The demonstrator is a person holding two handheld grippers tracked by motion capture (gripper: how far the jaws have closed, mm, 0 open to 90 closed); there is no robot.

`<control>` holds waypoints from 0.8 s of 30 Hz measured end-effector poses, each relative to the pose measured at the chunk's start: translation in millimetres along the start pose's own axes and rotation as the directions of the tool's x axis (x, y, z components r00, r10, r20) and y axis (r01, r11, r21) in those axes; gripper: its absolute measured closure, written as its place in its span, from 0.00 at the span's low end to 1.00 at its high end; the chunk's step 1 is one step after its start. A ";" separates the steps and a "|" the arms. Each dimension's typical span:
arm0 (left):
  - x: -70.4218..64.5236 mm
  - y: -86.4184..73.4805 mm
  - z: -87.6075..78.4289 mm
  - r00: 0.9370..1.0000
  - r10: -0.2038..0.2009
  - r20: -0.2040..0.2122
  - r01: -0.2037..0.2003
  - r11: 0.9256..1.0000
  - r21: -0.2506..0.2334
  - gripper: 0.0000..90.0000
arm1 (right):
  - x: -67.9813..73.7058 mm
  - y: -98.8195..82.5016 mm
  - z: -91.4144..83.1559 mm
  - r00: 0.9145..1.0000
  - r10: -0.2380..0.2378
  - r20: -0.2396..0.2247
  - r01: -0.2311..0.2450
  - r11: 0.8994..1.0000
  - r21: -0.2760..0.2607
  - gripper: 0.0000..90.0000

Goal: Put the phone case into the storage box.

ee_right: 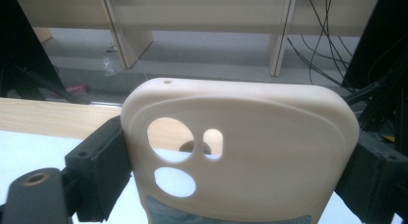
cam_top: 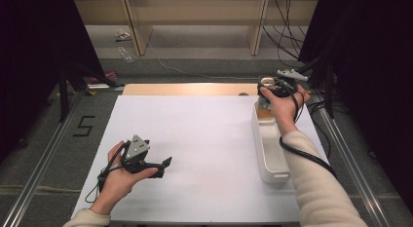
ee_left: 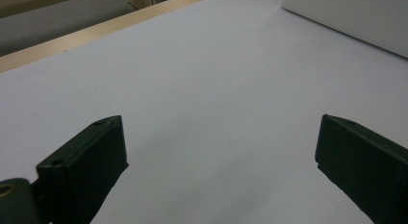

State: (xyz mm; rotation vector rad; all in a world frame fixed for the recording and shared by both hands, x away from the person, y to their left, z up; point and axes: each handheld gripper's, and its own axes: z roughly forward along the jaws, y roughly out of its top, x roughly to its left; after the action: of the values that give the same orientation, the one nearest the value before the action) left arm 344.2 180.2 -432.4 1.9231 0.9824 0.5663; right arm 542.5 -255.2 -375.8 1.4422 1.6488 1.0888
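Observation:
A cream phone case [ee_right: 269,132] with camera cut-outs stands upright between the two black jaws of my right gripper [ee_right: 240,147], which is shut on its sides. In the high view the right gripper [cam_top: 268,85] holds the phone case [cam_top: 266,81] above the far end of a long white bin [cam_top: 259,139] at the table's right side. My left gripper [cam_top: 164,167] rests low over the white table sheet [cam_top: 209,139] at the near left, pointing right. The left gripper [ee_left: 219,132] is wide open, with bare sheet between the jaws.
The white bin's wall [ee_left: 356,17] lies ahead of the left gripper. A wooden table edge [cam_top: 185,89] runs along the far side. Beyond it are shelf legs [cam_top: 139,32] and cables [cam_top: 287,37]. A "5" mark [cam_top: 84,125] is on the floor at left.

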 end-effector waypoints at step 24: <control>-0.2 -0.1 0.5 1.000 0.001 0.003 -0.001 1.000 0.001 0.04 | 4.5 2.3 1.3 1.000 -0.027 0.010 0.027 1.000 0.009 0.14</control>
State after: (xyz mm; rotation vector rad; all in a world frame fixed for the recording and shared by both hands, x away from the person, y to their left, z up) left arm 344.4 179.8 -432.8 1.9251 0.9802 0.5634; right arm 544.0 -250.5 -374.1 1.4250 1.6636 1.0589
